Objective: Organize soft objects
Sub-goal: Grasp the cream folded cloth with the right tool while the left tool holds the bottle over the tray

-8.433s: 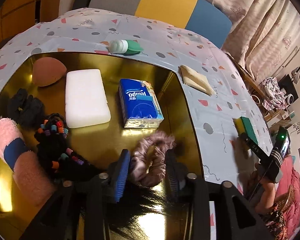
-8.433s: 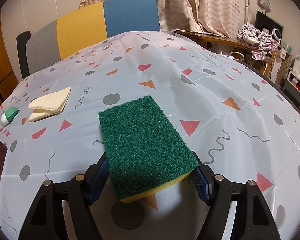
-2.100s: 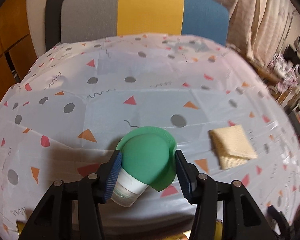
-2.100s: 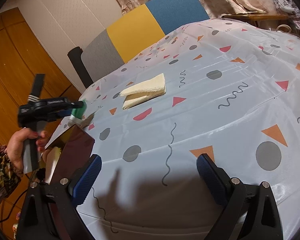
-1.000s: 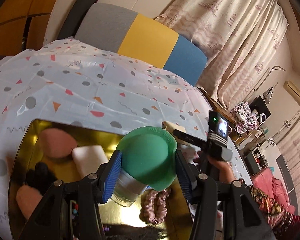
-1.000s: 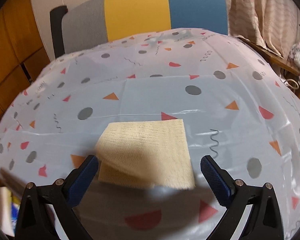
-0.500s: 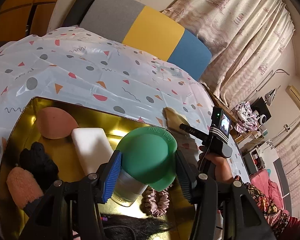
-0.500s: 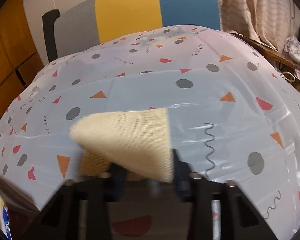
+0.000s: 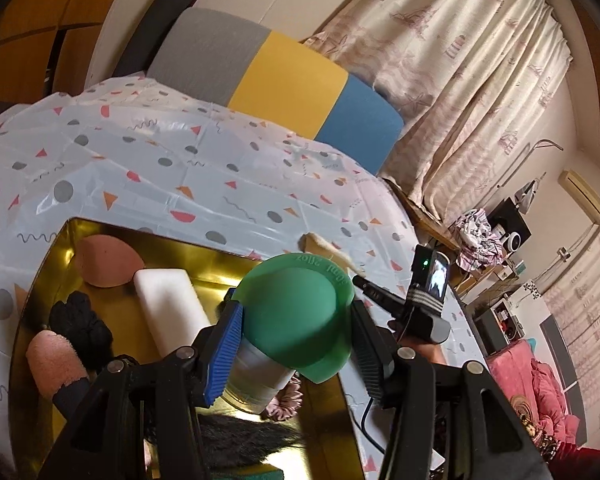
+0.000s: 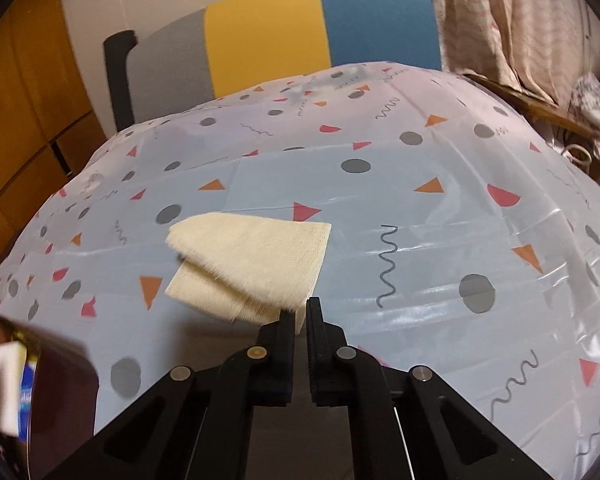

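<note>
- While the left tool (image 9: 296, 344) hangs over the gold tray (image 9: 204, 248), its blue-padded fingers (image 9: 224, 350) press on the sides of a clear squeeze bottle with a green cap (image 9: 296, 320), cap end turned toward the camera.
- Beyond and to the left of that tool, inside the tray, a white foam block (image 9: 168, 304) lies beside a brown egg-shaped sponge (image 9: 108, 262).
- Further left sit a black glove (image 9: 80, 326) and a pink fuzzy sock (image 9: 54, 360), the two touching.
- Just under the bottle, part of a pink scrunchie (image 9: 286, 402) shows, and dark fur (image 9: 236, 436) lies nearer the camera.
- To the right of the left tool, the other handset with its small lit screen (image 9: 432, 280) reaches toward a cream cloth (image 9: 320, 244) on the patterned bench (image 9: 140, 168), past the tray's far edge.

- From the right wrist, the right tool (image 10: 298, 312) has just been closing, and its jaws now pinch the near corner of the folded cream cloth (image 10: 252, 256).
- That cloth's upper layer is raised off the lower fold; whether the lower fold rests on the bench I cannot tell.
- Ahead of the tool, the bench cover (image 10: 420, 216) runs to a grey, yellow and blue chair back (image 10: 268, 36).
- Low to the left of the tool, the tray's corner (image 10: 60, 380) shows, blurred, with something white and blue in it.
</note>
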The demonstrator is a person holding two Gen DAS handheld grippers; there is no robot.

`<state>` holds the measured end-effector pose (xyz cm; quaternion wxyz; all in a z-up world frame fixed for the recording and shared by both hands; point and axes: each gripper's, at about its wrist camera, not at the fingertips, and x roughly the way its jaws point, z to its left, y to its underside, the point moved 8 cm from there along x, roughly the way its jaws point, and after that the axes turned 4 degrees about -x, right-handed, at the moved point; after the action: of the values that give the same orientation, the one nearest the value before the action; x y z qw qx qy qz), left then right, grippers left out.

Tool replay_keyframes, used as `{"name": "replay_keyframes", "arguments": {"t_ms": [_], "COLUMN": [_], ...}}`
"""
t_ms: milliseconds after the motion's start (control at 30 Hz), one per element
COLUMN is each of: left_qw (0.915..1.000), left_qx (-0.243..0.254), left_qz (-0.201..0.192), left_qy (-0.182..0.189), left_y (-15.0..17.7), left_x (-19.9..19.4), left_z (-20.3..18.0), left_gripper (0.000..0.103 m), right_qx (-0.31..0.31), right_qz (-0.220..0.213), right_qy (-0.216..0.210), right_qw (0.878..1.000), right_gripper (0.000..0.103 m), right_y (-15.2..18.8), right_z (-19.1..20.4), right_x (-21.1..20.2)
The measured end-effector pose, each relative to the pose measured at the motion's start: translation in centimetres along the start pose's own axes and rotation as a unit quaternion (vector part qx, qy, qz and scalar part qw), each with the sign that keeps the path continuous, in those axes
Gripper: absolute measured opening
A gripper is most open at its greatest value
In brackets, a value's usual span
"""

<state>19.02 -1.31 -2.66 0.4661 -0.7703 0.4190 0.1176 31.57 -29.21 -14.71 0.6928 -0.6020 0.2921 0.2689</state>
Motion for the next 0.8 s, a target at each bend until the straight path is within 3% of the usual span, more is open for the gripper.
{"name": "replay_keyframes", "arguments": {"t_ms": [33,67,100,167,233,300,467,567,633,700,767,800], "left_qw": [1.0,1.0,1.0,1.0,1.0,0.9999,0.9996,0.9995,0.9994,0.9992,0.9989,0.9988], "left_qx": [0.002,0.004,0.004,0.002,-0.002,-0.006,-0.025,-0.026,-0.025,-0.03,-0.037,-0.04], "left_qz": [-0.001,-0.001,-0.003,-0.003,-0.002,0.0,0.01,0.015,0.019,0.023,0.027,0.029], "left_qy": [0.0,-0.002,-0.004,-0.003,-0.006,-0.009,-0.009,-0.011,-0.012,-0.011,-0.008,-0.006], "left_y": [0.0,0.0,0.0,0.2,0.5,0.8,1.9,2.4,2.7,3.0,3.2,3.4], "left_x": [-0.2,-0.4,-0.7,-1.0,-1.2,-1.2,-1.3,-1.4,-1.4,-1.2,-1.0,-0.9], "left_z": [-0.1,-0.2,-0.3,-0.3,-0.1,0.2,1.1,1.3,1.4,1.7,1.9,2.0], "left_gripper": [0.054,0.054,0.054,0.054,0.054,0.054,0.054,0.054,0.054,0.054,0.054,0.054], "right_qx": [-0.003,-0.004,-0.009,-0.035,-0.083,-0.136,-0.271,-0.308,-0.29,-0.24,-0.195,-0.188], "right_qz": [-0.002,-0.003,-0.002,-0.019,-0.051,-0.054,0.013,0.033,0.033,0.057,0.072,0.069], "right_qy": [-0.001,-0.011,-0.02,-0.015,-0.008,-0.008,0.012,0.034,0.02,-0.013,-0.042,-0.042], "right_qw": [1.0,1.0,1.0,0.999,0.995,0.989,0.962,0.95,0.956,0.969,0.977,0.979], "right_gripper": [0.008,0.025,0.063,0.098,0.099,0.103,0.103,0.099,0.098,0.079,0.069,0.058], "right_y": [0.1,0.2,0.2,-0.3,-1.3,-1.9,-1.5,-1.4,-1.8,-2.1,-2.1,-2.1], "right_z": [0.0,0.1,0.3,0.7,1.8,3.3,6.5,6.9,6.7,6.0,5.5,5.4], "right_x": [-0.3,-0.6,-0.8,-1.5,-2.5,-2.5,1.4,3.5,4.1,4.8,5.1,5.0]}}
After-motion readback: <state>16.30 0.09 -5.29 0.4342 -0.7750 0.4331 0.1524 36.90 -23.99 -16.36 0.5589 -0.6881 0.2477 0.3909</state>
